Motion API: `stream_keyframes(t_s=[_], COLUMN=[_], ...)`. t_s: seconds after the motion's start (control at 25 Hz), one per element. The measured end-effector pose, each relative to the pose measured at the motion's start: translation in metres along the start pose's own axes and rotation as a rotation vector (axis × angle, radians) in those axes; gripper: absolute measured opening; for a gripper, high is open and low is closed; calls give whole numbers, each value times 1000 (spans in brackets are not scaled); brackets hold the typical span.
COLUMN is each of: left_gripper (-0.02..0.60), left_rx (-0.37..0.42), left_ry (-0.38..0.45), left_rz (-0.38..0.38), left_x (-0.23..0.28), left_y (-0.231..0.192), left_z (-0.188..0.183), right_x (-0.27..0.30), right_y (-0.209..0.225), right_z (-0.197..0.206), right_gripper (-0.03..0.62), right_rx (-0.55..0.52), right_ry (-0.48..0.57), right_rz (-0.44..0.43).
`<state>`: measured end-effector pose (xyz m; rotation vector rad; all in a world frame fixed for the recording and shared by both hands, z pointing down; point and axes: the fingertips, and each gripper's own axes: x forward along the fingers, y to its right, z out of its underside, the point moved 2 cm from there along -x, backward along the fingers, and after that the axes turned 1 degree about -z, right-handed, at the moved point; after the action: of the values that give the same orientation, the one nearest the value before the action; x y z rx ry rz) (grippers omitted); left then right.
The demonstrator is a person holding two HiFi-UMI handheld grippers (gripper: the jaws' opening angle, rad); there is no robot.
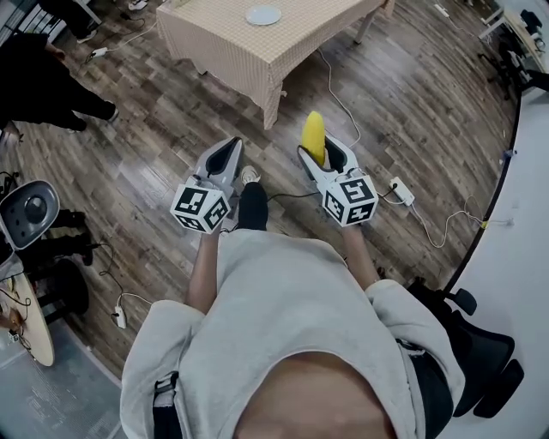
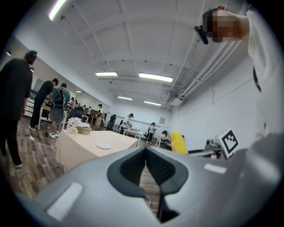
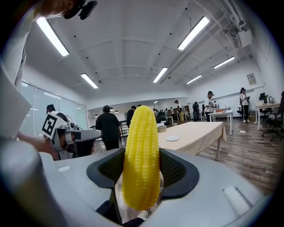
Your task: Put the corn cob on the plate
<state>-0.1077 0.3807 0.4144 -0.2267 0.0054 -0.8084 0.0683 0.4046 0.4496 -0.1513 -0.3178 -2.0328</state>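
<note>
On the left, the left claw (image 1: 225,151) is hanging empty above the wooden floor (image 1: 412,103), its jaws resting together at the tips with nothing between them. Far ahead, between the two claws, the small pale plate (image 1: 263,15) is sitting bare on the tabletop (image 1: 232,47) draped in a checked cloth, well apart from both claws. To the right, the right claw (image 1: 319,156) is clamping the yellow corn cob (image 1: 313,135) around its lower part, and the cob is standing upright with its tip poking above the jaws. Judging from this, the carry step is in hand: the cob is gripped but nowhere near the plate. The next move is calling for bringing the right claw over the tabletop, lowering the cob onto the plate's middle, tilting it flat so it is not rolling off, then parting the jaws
</note>
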Motion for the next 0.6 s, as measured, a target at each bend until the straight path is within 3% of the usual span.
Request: stream_keyframes(t_s=[0.32, 0.6], left_gripper=[8, 8], left_rx=[-38, -40], left_ry=[-13, -4], left_rz=[3, 39], left_x=[53, 111], left_y=[-80, -154], left_z=[-12, -52], right_x=[86, 177], right_y=[26, 40], right_z=[-24, -68], right_gripper=[242, 242], right_rx=[1, -20], right_ry=[-30, -33], right_rz=[22, 29])
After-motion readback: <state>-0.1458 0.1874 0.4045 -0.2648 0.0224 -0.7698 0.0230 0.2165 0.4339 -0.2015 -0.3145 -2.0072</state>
